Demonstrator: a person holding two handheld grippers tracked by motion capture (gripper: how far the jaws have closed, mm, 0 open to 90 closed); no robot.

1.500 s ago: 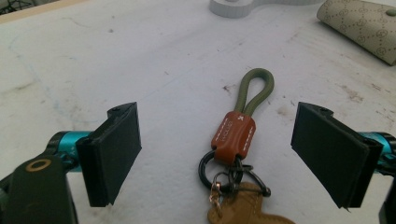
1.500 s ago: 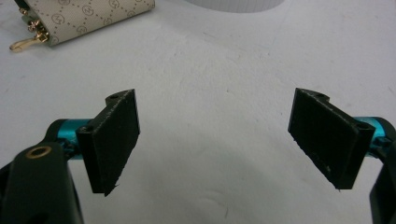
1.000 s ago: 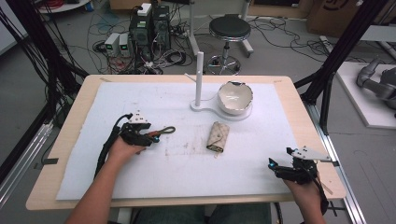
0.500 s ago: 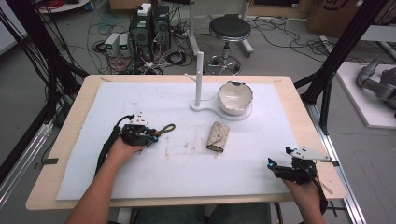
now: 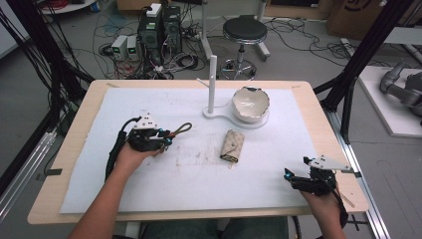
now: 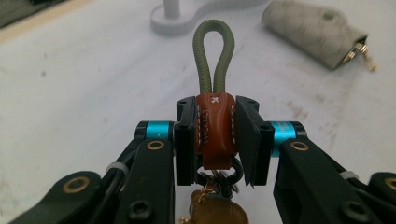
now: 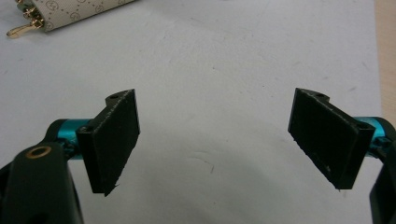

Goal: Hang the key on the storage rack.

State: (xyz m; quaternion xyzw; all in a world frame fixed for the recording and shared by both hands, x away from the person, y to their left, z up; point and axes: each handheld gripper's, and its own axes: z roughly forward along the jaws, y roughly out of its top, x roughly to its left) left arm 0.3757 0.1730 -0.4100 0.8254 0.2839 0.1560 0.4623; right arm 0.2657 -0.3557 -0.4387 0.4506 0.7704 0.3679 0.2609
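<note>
— Keychain [image 6: 215, 128], where is it now?

— It is between the pads of my left gripper [image 5: 164, 140], at the left part of the white mat [image 5: 149, 199]. My jaws have just been closing, and now both pads press on the brown leather tab from two sides. The green cord loop [image 6: 214, 56] points forward, away from me, toward the white stand [image 5: 213, 87]. A metal ring hangs under the tab, and below it a gold piece that I cannot see clearly.

— And your right gripper [image 5: 293, 178]?

— Its jaws are spread wide with only bare mat between them. It is near the right edge of the table [image 5: 318, 109], well apart from the keychain.

— What lies between the two?

— A beige pouch [image 5: 232, 146], flat on the mat. Behind it is a white bowl [image 5: 251, 103], which sits on the base of the stand.
</note>
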